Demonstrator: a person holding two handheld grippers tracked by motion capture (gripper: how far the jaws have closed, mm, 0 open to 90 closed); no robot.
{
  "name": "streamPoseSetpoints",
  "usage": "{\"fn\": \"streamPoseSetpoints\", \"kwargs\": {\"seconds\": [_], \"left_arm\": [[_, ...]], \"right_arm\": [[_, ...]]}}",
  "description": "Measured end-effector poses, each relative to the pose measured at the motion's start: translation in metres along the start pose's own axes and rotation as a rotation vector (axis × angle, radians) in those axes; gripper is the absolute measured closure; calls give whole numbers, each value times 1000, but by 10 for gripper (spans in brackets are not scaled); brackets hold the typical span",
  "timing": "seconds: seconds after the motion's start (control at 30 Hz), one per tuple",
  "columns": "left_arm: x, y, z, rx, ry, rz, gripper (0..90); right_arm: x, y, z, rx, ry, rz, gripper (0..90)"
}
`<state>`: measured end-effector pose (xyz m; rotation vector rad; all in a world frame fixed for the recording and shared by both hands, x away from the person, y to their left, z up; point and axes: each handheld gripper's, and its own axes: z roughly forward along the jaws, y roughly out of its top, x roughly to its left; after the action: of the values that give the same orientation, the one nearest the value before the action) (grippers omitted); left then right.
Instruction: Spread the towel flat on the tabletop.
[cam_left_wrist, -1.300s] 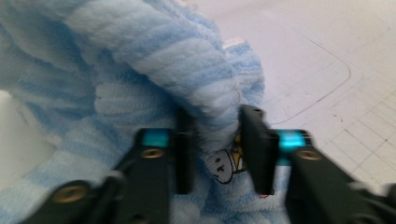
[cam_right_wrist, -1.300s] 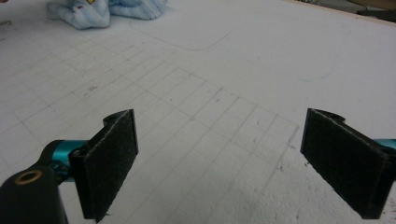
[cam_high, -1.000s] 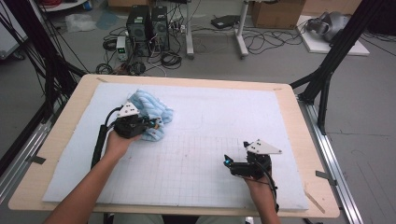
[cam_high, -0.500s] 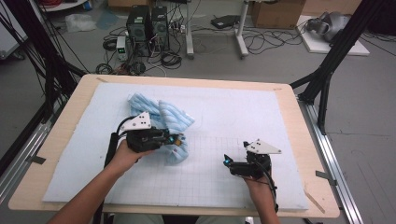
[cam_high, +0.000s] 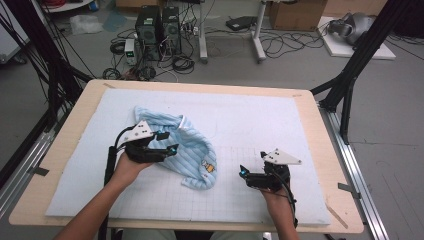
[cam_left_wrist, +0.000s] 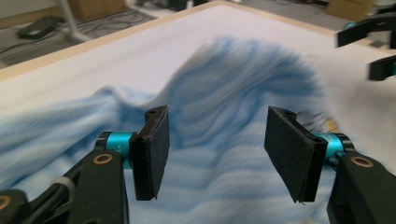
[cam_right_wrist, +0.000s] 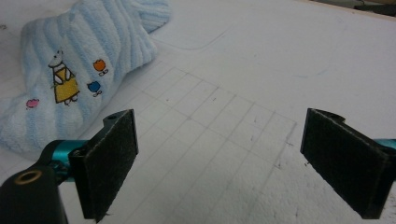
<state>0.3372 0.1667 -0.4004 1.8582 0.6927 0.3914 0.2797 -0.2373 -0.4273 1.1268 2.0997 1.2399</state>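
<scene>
Your left gripper (cam_high: 167, 143) hides part of the light blue striped towel (cam_high: 192, 152) beneath it, and in the left gripper view the cloth (cam_left_wrist: 233, 84) is blurred, so its folds are hard to read. Its jaws have just been opening and stand apart, released, with nothing pinched between the pads. The towel lies crumpled left of centre on the white mat (cam_high: 260, 115). Your right gripper (cam_high: 243, 173) rests on the mat near the towel's embroidered corner (cam_right_wrist: 65, 84), jaws wide apart, holding nothing.
</scene>
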Motion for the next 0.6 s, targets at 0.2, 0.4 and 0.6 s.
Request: {"fn": "streamPoseSetpoints", "kwargs": {"seconds": [0.2,0.4,0.6], "left_arm": [[14,-28,-10,40,60,-33,392],[16,-38,-1,127,83,-26,373],[10,-46,16,266,63,38,359]], "right_arm": [[3,7,12,19,-4,-13,126],[6,18,35,38,37,-16,259],[13,21,44,56,69,-39,337]]}}
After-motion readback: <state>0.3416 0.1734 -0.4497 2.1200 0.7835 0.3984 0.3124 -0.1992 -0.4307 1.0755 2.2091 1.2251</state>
